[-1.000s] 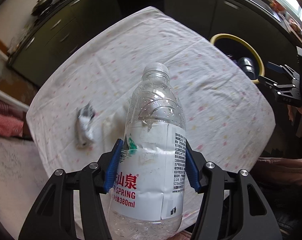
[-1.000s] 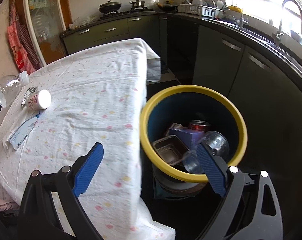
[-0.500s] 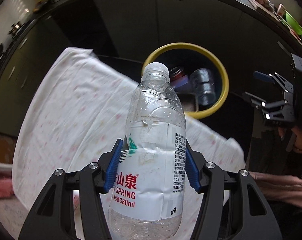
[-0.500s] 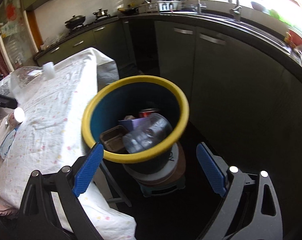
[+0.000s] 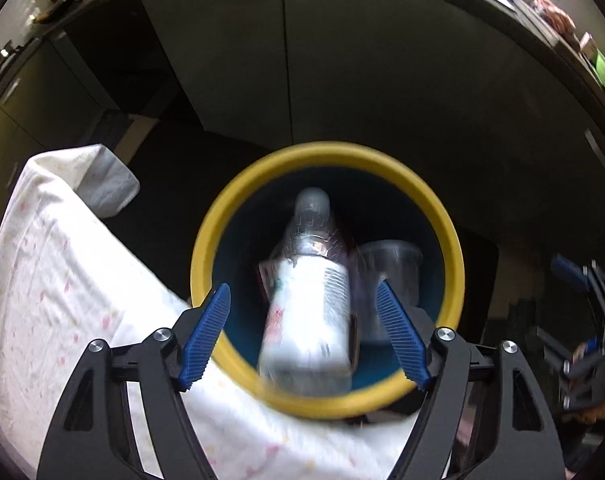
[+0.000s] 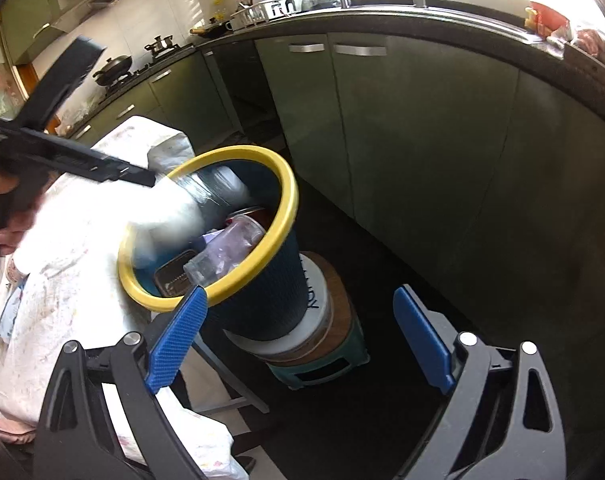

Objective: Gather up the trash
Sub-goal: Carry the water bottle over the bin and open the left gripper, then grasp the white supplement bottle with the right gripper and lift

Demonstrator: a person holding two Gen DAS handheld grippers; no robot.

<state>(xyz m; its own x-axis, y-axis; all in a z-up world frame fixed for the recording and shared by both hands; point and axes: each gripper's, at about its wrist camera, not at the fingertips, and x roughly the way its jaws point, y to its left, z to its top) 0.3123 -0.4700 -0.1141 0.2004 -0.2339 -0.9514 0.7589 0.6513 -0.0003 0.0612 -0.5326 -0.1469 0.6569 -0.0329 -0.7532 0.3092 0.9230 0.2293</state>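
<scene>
The water bottle (image 5: 308, 304), clamped a second ago, has been released: the left gripper (image 5: 304, 334) jaws are opening, pads clear of it. The bottle is blurred, dropping into the yellow-rimmed bin (image 5: 448, 240). The right gripper (image 6: 298, 344) is spread wide, empty. One item is judged collected.

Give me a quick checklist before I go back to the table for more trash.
1. Bottle free of left gripper: ok, jaws opening, pads clear of it.
2. Bottle over bin mouth: ok, blurred, dropping cap-first.
3. Bottle settled inside: cannot tell.
4. Right gripper empty: ok, open.
5. Bin upright: not ok, it tilts towards the table.
6. Room left in bin: cannot tell, a clear cup and tray lie near the rim.
</scene>
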